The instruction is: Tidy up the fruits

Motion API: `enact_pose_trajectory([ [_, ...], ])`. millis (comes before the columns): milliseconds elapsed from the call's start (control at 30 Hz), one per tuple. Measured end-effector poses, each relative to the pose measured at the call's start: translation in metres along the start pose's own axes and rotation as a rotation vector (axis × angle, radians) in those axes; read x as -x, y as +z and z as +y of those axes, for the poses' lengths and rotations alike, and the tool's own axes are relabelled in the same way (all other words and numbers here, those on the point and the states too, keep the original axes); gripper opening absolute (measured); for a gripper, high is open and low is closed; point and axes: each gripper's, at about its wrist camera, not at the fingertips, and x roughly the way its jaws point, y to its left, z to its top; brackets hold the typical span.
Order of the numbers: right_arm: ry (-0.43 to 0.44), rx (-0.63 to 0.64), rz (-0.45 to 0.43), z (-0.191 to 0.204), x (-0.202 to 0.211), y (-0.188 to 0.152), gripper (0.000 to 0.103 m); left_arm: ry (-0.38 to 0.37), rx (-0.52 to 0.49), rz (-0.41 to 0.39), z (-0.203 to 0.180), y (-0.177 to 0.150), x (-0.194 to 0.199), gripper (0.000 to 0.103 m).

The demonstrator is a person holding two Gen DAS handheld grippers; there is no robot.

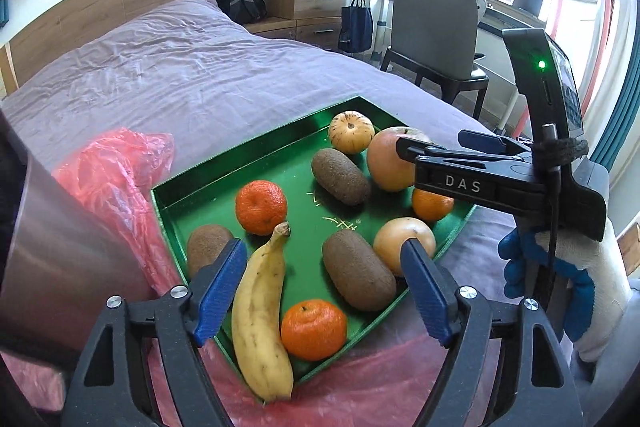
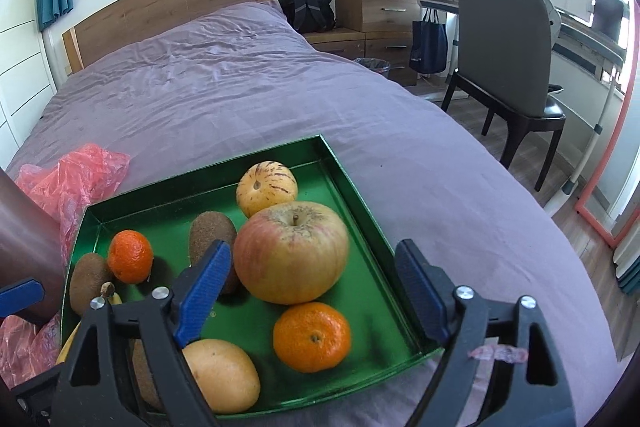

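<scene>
In the right wrist view the banana (image 2: 72, 337) showed only its stem tip behind the gripper frame, a kiwi (image 2: 142, 377) lay mostly hidden below it, and the tray's gold lettering (image 1: 340, 223) was unreadable

Purple bed (image 2: 280, 87), chair (image 2: 504, 39), backpack (image 2: 306, 3)
</scene>
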Motion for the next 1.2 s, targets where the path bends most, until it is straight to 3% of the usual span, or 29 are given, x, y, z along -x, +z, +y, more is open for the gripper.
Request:
enact_pose_trajectory([
  [467,0.066,0.019,0.017,0.034,0.073,-0.038,0.103,0.031,-0.013,-0.056,0.001,-0.031,0.086,0.080],
  [800,0.125,0.067,0.047,0.079,0.116,-0.085,0.103,0.140,0.030,-0.080,0.022,-0.079,0.133,0.081],
  [1200,0.158,0.104,0.070,0.124,0.154,-0.125,0.103,0.271,0.155,-0.075,0.070,-0.133,0.174,0.081],
])
